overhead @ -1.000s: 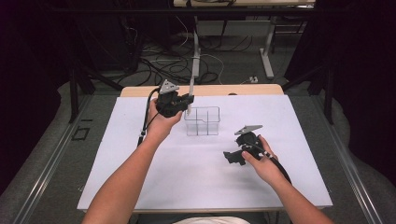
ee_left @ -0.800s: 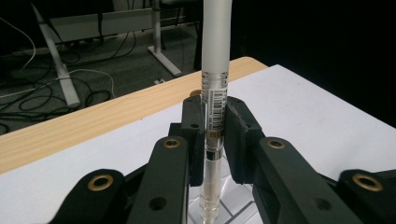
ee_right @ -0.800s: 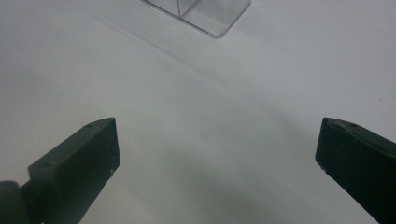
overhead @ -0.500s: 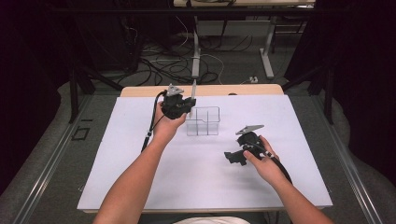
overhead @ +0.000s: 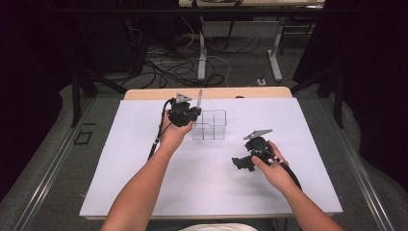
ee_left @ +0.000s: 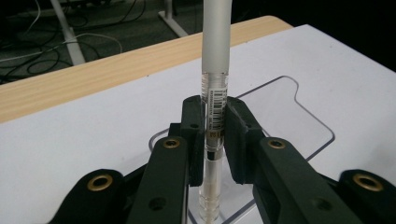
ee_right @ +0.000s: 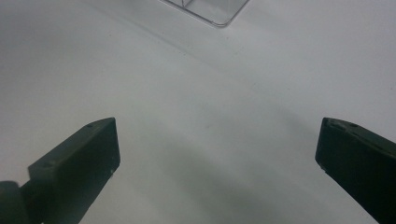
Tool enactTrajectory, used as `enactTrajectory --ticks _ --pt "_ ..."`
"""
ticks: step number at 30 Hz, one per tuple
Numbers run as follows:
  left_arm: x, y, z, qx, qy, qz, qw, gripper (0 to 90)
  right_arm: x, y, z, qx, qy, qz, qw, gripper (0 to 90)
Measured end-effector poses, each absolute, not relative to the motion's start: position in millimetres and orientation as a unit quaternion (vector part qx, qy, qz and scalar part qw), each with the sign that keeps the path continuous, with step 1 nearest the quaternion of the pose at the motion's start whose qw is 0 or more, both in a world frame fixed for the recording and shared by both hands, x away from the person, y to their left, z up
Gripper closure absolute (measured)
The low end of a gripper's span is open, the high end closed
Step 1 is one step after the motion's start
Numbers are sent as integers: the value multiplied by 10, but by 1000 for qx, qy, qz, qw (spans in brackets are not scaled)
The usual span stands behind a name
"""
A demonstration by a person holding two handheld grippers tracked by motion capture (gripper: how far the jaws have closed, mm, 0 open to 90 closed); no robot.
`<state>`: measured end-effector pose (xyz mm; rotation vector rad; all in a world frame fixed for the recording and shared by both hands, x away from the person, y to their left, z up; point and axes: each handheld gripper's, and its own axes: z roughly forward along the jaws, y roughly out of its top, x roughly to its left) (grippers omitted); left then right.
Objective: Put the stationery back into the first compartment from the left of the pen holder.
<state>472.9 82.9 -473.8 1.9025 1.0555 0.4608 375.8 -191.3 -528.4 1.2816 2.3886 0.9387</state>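
- A pen [ee_left: 215,93] was clamped upright between the jaws of the left gripper [ee_left: 211,135]; the frosted cap end was pointed up and the clear barrel end down.
- The grip was taken at the barcode label on the barrel, with both pads pressed against it.
- In the high view the left gripper [overhead: 185,114] was seen just left of the clear organiser [overhead: 210,124], at its back left corner, with the pen [overhead: 199,99] standing up above it.
- The lower tip of the pen was seen over the organiser [ee_left: 299,100]'s near edge; whether it touched the base could not be told.
- The organiser was seen near the middle of the white worktop [overhead: 144,192], split into compartments by clear dividers.
- The right gripper [overhead: 245,162] was held low over the worktop, in front of and to the right of the organiser and well apart from it.
- Its jaws were wide open with nothing between them; the bare worktop [ee_right: 196,116] was seen in the gap.
- A corner of the organiser [ee_right: 219,11] was seen at the top of the right gripper view.
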Motion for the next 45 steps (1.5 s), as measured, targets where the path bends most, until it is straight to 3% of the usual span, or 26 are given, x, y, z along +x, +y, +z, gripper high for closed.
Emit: enactTrajectory --ticks 9,24,27,36,43,45 --pt "4720 839 -4757 766 451 175 423 786 3756 -1908 -5284 443 825 325 135 0" --pt "4571 1104 -4649 744 475 161 442 461 3750 -1917 -5286 441 825 326 133 0" --pt "4523 1168 -4626 745 469 177 440 395 3752 -1916 -5292 439 826 327 135 0" --pt "4361 1325 -4508 747 459 198 439 308 3740 -1913 -5289 437 828 325 134 0" --pt "4198 1424 -4460 742 480 175 435 220 3737 -1920 -5285 436 829 324 135 0" --pt "4164 1462 -4466 741 484 166 436 155 3735 -1921 -5284 437 828 324 135 0"
